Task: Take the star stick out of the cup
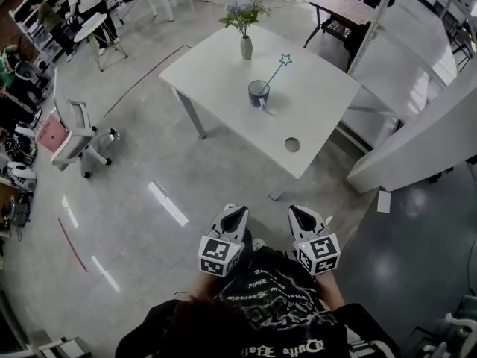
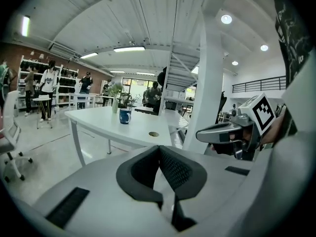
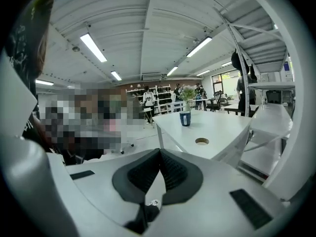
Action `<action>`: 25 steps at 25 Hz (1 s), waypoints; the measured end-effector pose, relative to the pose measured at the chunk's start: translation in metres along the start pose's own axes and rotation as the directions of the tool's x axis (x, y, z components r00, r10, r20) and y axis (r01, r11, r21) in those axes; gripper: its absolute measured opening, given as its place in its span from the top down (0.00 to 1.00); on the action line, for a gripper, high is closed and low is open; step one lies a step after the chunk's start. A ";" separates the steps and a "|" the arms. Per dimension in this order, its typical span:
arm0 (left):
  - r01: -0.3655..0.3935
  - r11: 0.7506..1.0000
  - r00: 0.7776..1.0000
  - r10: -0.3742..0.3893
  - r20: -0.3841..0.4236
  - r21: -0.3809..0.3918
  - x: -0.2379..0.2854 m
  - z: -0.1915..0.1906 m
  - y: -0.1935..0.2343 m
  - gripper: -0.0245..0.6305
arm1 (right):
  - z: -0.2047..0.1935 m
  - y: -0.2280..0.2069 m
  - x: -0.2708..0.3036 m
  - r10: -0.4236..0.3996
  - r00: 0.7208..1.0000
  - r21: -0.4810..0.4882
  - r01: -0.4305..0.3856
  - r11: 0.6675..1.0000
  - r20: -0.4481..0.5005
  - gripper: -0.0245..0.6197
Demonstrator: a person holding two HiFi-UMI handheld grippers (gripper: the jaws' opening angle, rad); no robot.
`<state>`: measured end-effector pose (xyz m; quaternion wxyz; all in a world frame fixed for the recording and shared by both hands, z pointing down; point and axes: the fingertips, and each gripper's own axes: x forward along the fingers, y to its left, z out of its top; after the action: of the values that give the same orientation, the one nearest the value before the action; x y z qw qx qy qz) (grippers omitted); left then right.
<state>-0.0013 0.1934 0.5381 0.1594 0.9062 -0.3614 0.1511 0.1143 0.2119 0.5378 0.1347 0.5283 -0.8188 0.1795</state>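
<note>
A dark blue cup (image 1: 258,93) stands near the middle of the white table (image 1: 223,73). A thin stick topped with a pale blue star (image 1: 285,60) leans out of the cup toward the far right. The cup also shows far off in the left gripper view (image 2: 125,115) and the right gripper view (image 3: 185,118). Both grippers are held close to the person's body, well short of the table. My left gripper (image 1: 237,213) is shut and empty, its tips touching (image 2: 159,147). My right gripper (image 1: 297,213) is also shut with nothing in it (image 3: 159,150).
A vase of flowers (image 1: 245,22) stands behind the cup. A round cable hole (image 1: 292,145) sits in the table near its front corner. A white office chair (image 1: 71,133) is on the left floor. A white partition (image 1: 417,136) runs along the right.
</note>
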 end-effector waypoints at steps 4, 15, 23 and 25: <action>0.007 0.999 1.000 -0.006 0.014 -0.046 0.020 0.004 0.022 0.93 | 0.009 -0.012 0.019 -0.023 1.000 0.017 0.023 1.000 -0.009 0.95; 0.056 0.997 0.998 -0.055 0.014 -0.052 0.104 0.051 0.127 0.93 | 0.059 -0.063 0.123 -0.113 0.993 0.088 0.114 0.990 -0.017 0.95; 0.080 0.996 0.997 -0.080 0.012 -0.026 0.159 0.103 0.225 0.93 | 0.119 -0.090 0.223 -0.156 0.988 0.106 0.155 0.982 0.001 0.95; 0.098 0.995 0.995 -0.098 0.005 -0.011 0.173 0.110 0.238 0.93 | 0.126 -0.097 0.241 -0.172 0.985 0.121 0.170 0.978 0.008 0.95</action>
<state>-0.0316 -0.1187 0.5488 0.1708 0.9223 -0.3177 0.1389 0.1008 -0.0765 0.5382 0.1105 0.6056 -0.7593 0.2112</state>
